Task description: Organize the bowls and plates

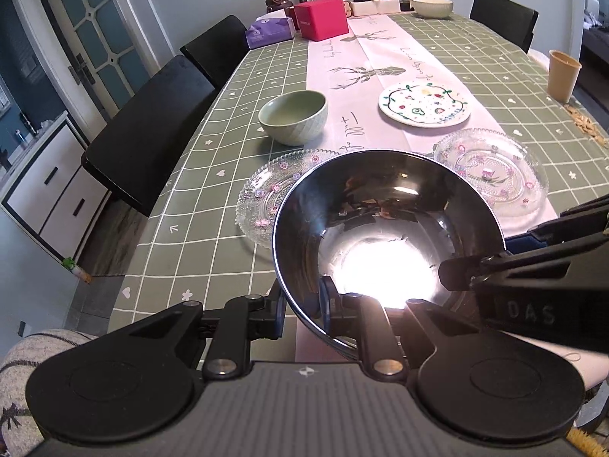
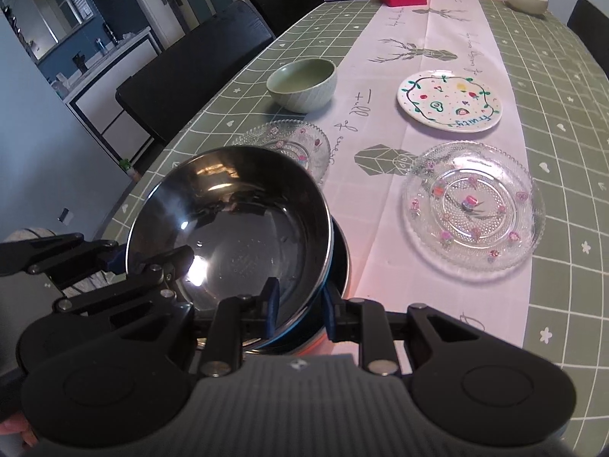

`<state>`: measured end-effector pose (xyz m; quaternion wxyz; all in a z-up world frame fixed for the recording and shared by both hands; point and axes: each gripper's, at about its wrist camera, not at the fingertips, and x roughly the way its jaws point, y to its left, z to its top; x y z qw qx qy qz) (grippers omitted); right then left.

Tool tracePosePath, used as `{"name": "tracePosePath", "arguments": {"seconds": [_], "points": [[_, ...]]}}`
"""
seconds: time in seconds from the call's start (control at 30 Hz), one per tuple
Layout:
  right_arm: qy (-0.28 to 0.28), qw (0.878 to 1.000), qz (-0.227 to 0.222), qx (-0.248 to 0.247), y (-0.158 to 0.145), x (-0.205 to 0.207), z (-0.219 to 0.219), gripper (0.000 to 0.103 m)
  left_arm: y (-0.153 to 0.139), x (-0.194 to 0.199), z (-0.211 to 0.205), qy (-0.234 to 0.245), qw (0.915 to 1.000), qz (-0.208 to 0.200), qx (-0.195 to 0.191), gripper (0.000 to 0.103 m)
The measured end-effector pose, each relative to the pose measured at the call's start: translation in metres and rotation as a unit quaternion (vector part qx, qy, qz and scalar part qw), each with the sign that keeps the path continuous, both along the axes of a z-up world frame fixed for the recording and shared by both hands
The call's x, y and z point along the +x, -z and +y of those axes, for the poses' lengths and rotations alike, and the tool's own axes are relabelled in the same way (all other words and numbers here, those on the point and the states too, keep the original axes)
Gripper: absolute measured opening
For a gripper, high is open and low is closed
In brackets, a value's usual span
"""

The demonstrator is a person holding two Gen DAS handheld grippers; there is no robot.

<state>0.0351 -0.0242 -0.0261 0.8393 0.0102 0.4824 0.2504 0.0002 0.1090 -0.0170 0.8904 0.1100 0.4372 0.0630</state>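
Steel bowl: round, deep, polished metal with a mirror-bright inside and a glare spot at its bottom; a thin rim runs all round. It is tilted, just ahead of both grippers.
Second bowl: dark blue outside, nested under the steel bowl; only its edge shows in the right wrist view.
Left hand-held gripper: black, with blue pads; its jaws pinch the near rim of the steel bowl, one pad inside and one outside.
Right hand-held gripper: same make; its jaws clamp the bowl's rim on the opposite side, and whether the blue bowl's edge is also caught I cannot tell.
Left glass plate: clear, beaded rim, small pink flowers, partly hidden beyond the steel bowl.
Right glass plate: the same pattern, lying flat ahead and right of the right gripper.
Green bowl: matt ceramic, ribbed outside, farther ahead.
Painted plate: white, flat, with fruit drawings and a wavy green border, right of the green bowl.
Surface: long, covered in a green cloth with a white grid, with a pale runner printed with deer down the middle.
Far end: a red box, bottles, jars and a white bowl.
Room: black chairs along the left side, a glazed door behind them, grey walls.
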Motion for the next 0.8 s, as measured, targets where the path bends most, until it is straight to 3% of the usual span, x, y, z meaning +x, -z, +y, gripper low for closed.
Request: {"name": "tracePosePath", "arguments": {"seconds": [0.17, 0.33, 0.53, 0.67, 0.8], "points": [[-0.001, 1.0, -0.02, -0.015, -0.001, -0.004, 0.003, 0.027, 0.001, 0.001, 0.0, 0.003, 1.0, 0.002, 0.0, 0.022], [0.023, 1.0, -0.014, 0.013, -0.003, -0.004, -0.004, 0.033, 0.003, 0.001, -0.004, 0.012, 0.9998, 0.006, 0.012, 0.024], [0.037, 0.999, -0.024, 0.019, -0.005, -0.005, -0.006, 0.033, 0.008, 0.0, -0.012, 0.02, 0.9988, 0.003, 0.045, 0.024], [0.046, 0.998, -0.028, 0.024, -0.004, -0.004, -0.011, 0.026, 0.009, 0.001, -0.011, 0.019, 0.9989, 0.006, 0.042, 0.024], [0.047, 0.998, -0.037, 0.022, -0.008, -0.007, -0.013, 0.026, 0.006, -0.002, -0.009, 0.024, 0.9992, 0.001, 0.032, 0.024]]}}
